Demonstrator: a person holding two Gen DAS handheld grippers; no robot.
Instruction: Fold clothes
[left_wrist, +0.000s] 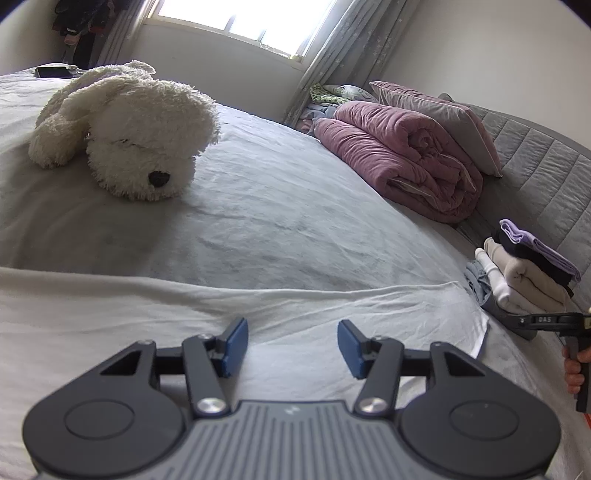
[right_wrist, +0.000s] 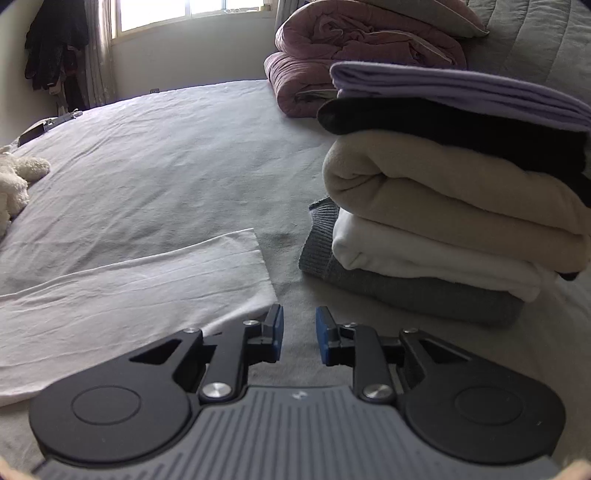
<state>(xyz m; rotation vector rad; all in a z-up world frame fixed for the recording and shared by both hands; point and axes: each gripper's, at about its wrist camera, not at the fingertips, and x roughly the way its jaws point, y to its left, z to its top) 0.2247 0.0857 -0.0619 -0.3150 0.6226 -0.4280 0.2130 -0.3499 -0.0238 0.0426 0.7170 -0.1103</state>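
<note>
Both jaws stood parted, empty, over the white garment (left_wrist: 258, 314); refolding judged next, needing a fresh edge grasp.

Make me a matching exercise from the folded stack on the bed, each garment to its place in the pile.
Garments:
1. lilac garment
2. cream garment
3. grey garment
4. black garment

Places:
A. bottom
B. top
C. second from top
D. third from top

Pairs: 1-B, 2-D, 3-A, 4-C
</note>
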